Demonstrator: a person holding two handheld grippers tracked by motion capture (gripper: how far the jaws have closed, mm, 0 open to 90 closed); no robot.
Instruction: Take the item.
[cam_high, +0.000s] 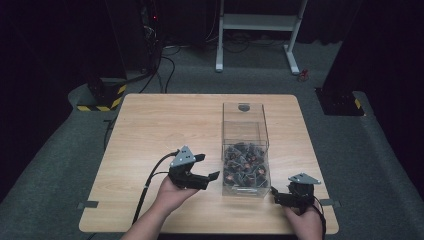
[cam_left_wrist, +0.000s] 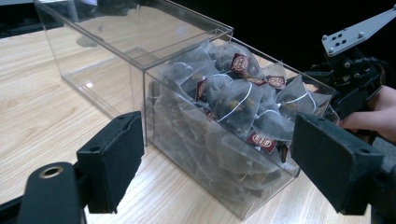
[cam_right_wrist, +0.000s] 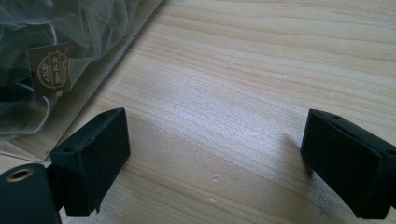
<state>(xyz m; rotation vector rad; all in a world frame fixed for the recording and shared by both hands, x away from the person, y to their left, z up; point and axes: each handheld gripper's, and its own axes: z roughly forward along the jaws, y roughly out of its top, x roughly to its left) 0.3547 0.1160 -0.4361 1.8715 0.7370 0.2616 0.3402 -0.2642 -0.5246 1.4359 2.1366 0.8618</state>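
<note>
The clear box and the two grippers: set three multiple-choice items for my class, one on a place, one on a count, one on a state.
1. Where do the tea bags lie in the clear box?
A. In its near compartment
B. In its far compartment
C. Beside it on the table

2. How many compartments does the box have?
A. One
B. Two
C. Four

3. How do the jaws of the left gripper stand?
A. Shut on a tea bag
B. Shut on nothing
C. Open, holding nothing

Answers: 1 A, the bags fill the part nearest the person while the far part is bare. 2 B, one clear wall divides it. 3 C, the left gripper view shows its jaws wide apart.
</note>
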